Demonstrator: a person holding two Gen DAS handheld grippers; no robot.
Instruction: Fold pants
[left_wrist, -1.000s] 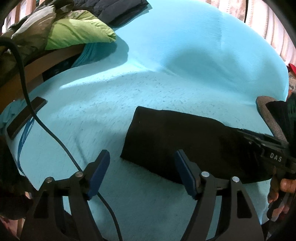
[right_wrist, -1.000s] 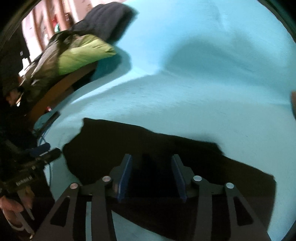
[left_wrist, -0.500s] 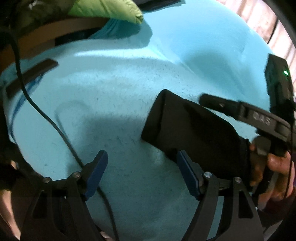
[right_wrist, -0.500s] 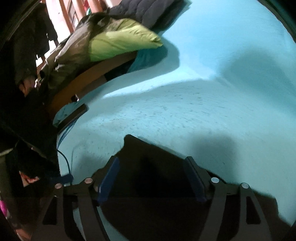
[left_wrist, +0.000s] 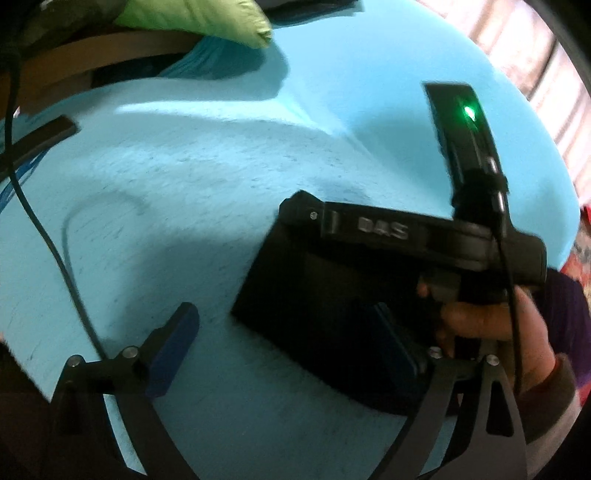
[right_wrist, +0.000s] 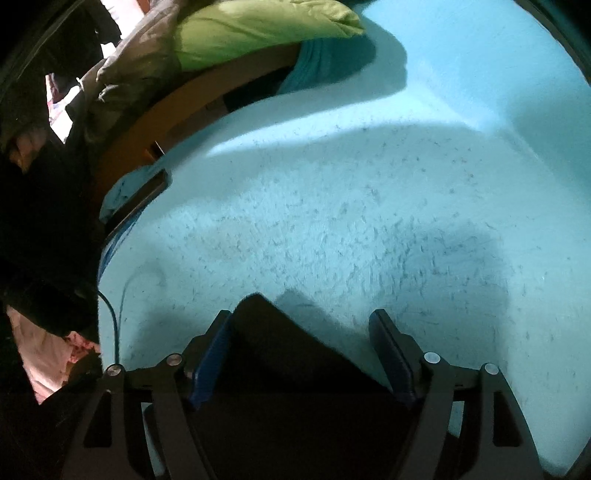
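Left gripper: your jaws are spread wide and grasp nothing; the right pad lies over the near edge of the black pants, the left pad over bare bedspread.
Right gripper: released too, straddling a pants corner that points away from you, cloth between the pads.
Key relation: the pants lie right of your left jaws, long axis running right; your right hand is nearer and sits over them.
Stage: likely a late fold, judging by the compact shape.
In the way: black cable trails left across the turquoise bedspread.
Farther: flat black bar, then the green pillow at the bed edge.
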